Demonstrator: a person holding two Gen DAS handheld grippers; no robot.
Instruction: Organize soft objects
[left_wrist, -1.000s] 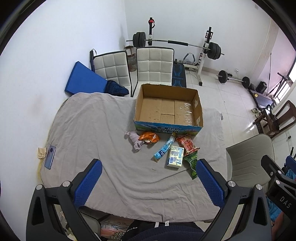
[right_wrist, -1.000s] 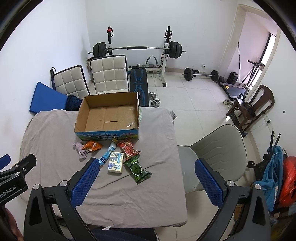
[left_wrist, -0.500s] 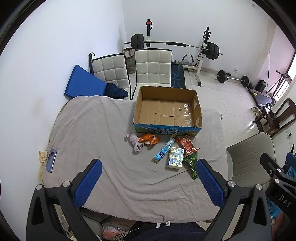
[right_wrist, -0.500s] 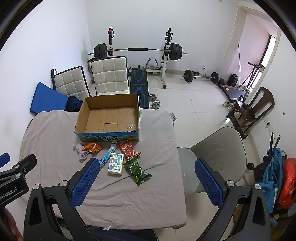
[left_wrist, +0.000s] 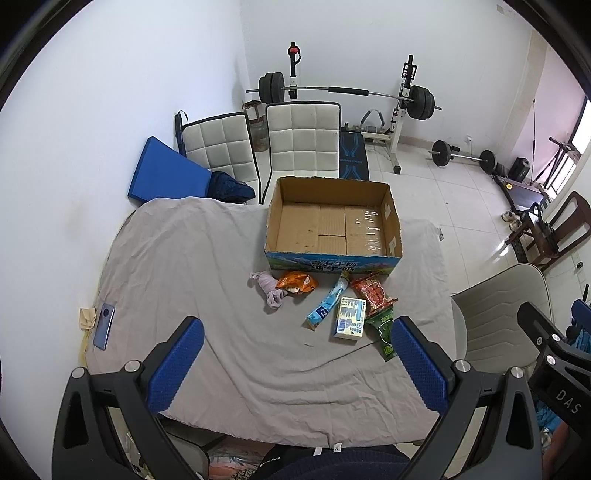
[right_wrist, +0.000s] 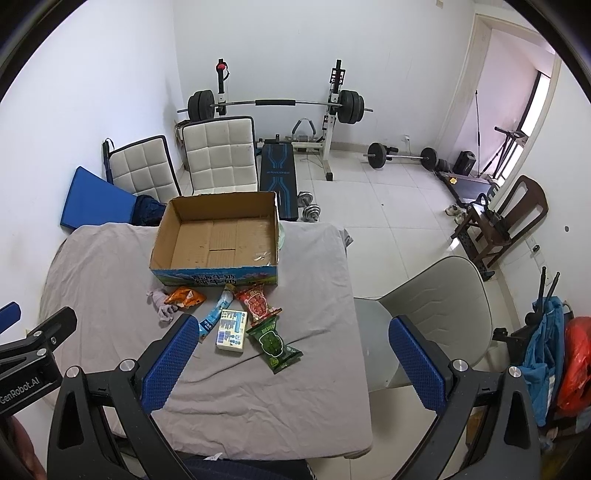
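Observation:
An empty cardboard box stands open on the grey-covered table. In front of it lie a lilac cloth, an orange packet, a blue tube, a white carton, a red packet and a green packet. My left gripper and right gripper are both open and empty, held high above the table's near edge.
A phone lies at the table's left edge. A grey chair stands right of the table. Two white chairs, a blue mat and a barbell rack stand behind it.
Both grippers have risen and drawn back slightly, so the table shows a little smaller. Nothing on the table has moved.

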